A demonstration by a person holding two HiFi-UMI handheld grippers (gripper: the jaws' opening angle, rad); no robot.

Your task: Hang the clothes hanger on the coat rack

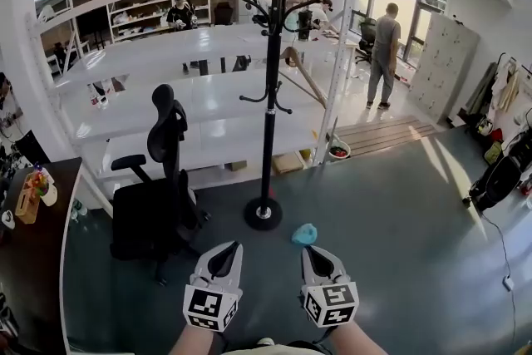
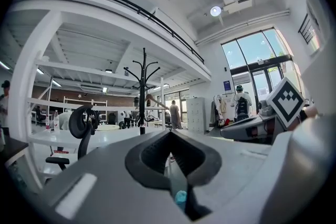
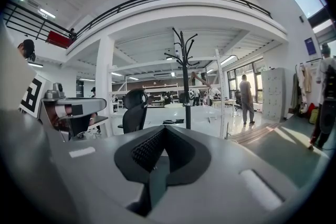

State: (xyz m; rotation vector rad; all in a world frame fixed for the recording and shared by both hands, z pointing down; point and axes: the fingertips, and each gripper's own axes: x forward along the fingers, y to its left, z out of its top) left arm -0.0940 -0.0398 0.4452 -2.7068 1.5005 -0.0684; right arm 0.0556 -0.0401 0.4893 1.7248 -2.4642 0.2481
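Note:
The black coat rack (image 1: 270,96) stands on the grey floor straight ahead of me, its round base (image 1: 263,214) just beyond both grippers. A wooden clothes hanger (image 1: 302,72) hangs at the rack's right side, below the upper hooks, slanting down to the right. It also shows beside the pole as the hanger (image 2: 155,102) and the hanger (image 3: 202,80). My left gripper (image 1: 226,250) and right gripper (image 1: 315,253) are held low and side by side, well short of the rack. Both are shut with nothing between the jaws, as the left gripper (image 2: 169,134) and right gripper (image 3: 164,128) show.
A black office chair (image 1: 163,179) stands left of the rack. A small blue object (image 1: 304,234) lies on the floor right of the base. White shelving (image 1: 191,108) runs behind the rack. A person (image 1: 384,54) stands far right; a dark desk (image 1: 29,262) lies at left.

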